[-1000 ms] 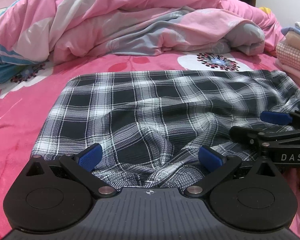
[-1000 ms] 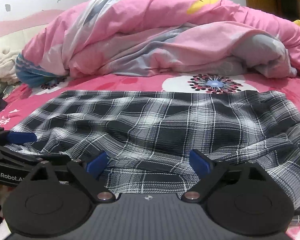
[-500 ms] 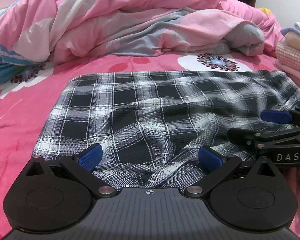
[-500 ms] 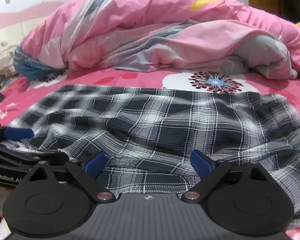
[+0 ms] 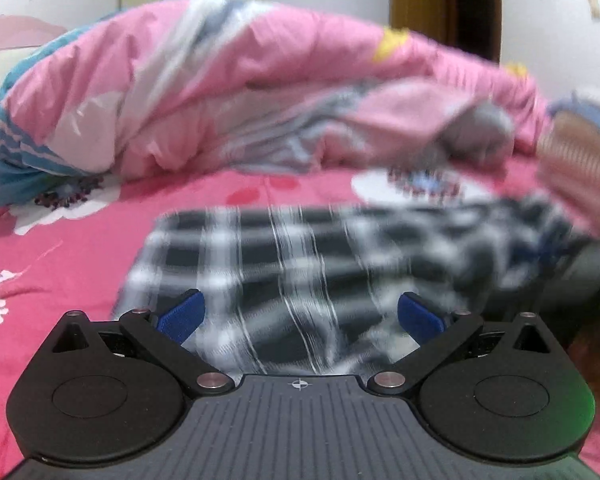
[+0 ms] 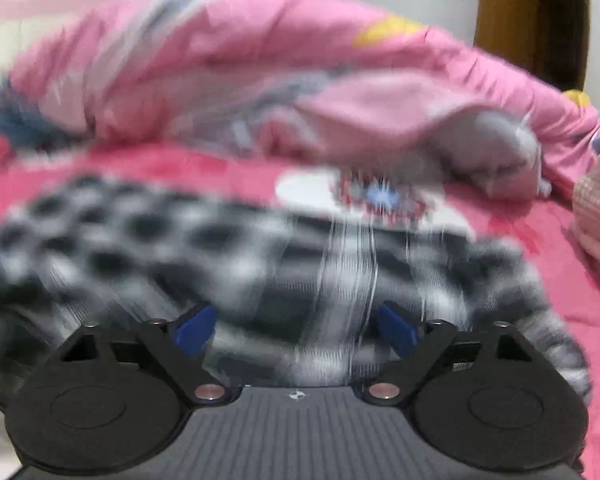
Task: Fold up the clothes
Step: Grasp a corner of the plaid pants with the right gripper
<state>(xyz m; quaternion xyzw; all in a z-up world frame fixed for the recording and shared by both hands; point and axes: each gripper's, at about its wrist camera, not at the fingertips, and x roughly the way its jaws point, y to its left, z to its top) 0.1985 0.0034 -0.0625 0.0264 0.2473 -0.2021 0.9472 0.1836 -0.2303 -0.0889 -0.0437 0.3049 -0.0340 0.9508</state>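
Plaid garment (image 5: 320,264): lies on the pink bed (image 5: 60,264), twelve o'clock of both grippers.
Change: both views now blur; you lift away.
Left gripper (image 5: 300,316): jaws spread, pinching nothing.
Right gripper (image 6: 296,328): jaws closing, unpinched cloth between.
Meaning: fold not begun.

Bare pink sheet (image 5: 60,264) free on left; quilt heap (image 5: 228,92) blocks far side.

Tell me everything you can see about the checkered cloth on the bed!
The checkered cloth is a thin-looking woven garment in black, grey and white plaid. It lies spread out, rumpled near the front, on the pink flowered bedsheet, in front of the heaped pink quilt. Both pictures are blurry, so fine detail is lost. The left tool and right tool sit over its near edge with blue pads apart; the right one's are closing, not yet pinching it.
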